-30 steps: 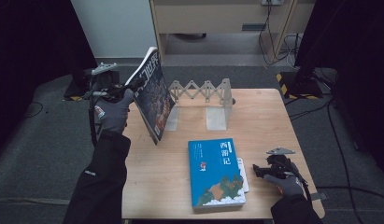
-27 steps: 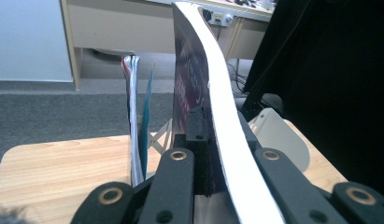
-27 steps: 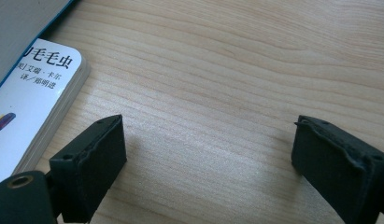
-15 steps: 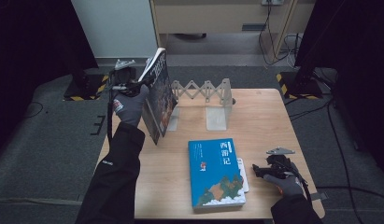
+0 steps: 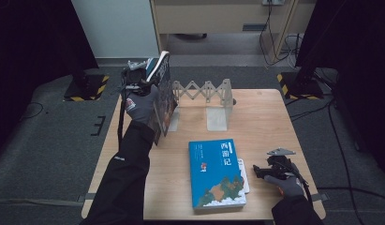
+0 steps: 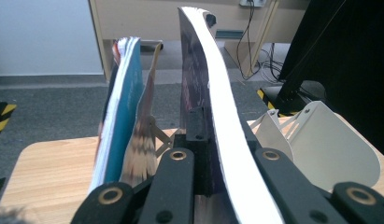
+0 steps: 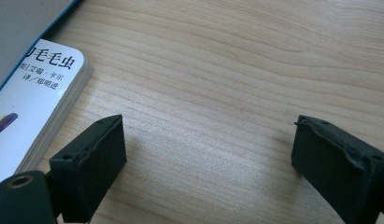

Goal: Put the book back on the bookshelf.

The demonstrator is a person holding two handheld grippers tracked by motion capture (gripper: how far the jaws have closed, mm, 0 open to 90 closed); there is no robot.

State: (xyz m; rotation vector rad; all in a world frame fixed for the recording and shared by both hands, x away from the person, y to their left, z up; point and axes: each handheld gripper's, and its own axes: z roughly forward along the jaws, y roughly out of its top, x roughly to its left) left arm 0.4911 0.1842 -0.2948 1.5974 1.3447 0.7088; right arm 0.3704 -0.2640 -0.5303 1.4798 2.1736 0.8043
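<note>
Black sleeves, grey gloves, black screw-studded gripper (image 5: 267, 171) jaws.

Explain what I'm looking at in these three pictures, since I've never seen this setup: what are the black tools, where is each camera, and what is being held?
A person sits at a wooden table with a hand-held two-jaw gripper in each gloved hand; there is no robot arm. The high view looks down from above the person's side. The other two cameras ride on the grippers and look along their black jaws.

The left gripper is shut on a dark-covered book, holding it upright by the white expandable book rack. In the left gripper view, more books stand just beside it, and a white divider plate of the rack is on the other side.

The right gripper rests open and empty on the table. Next to it lies a blue book, flat, on top of a thinner white book.
</note>
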